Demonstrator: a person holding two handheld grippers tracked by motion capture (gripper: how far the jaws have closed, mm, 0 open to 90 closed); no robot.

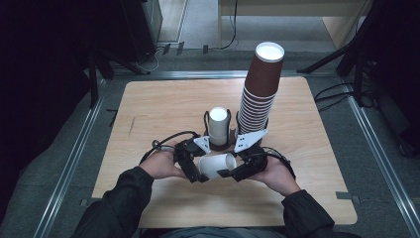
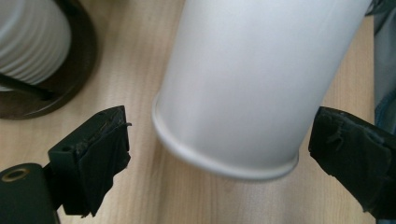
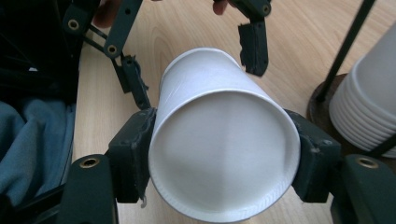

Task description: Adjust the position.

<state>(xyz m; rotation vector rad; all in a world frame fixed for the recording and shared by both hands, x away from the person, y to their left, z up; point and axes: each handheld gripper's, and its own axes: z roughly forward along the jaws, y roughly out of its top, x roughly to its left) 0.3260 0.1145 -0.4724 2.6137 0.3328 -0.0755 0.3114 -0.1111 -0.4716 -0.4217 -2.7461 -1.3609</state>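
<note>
Clamping the white paper cup [image 3: 224, 140] alone, right gripper [image 3: 224, 154] may crush it; left gripper [image 2: 219, 140] stands apart around its base.

Both forearms, in dark sleeves, are coming in from the near edge and angling toward each other, so the two tools are meeting tip to tip just in front of the person. The left hand [image 1: 161, 165] is wrapping around the left tool [image 1: 197, 174], whose jaws are standing apart with neither pad pressing on anything. The right hand [image 1: 277, 174] is gripping the right tool [image 1: 225, 172], whose two pads are pressing inward, closed on what lies between them.
</note>
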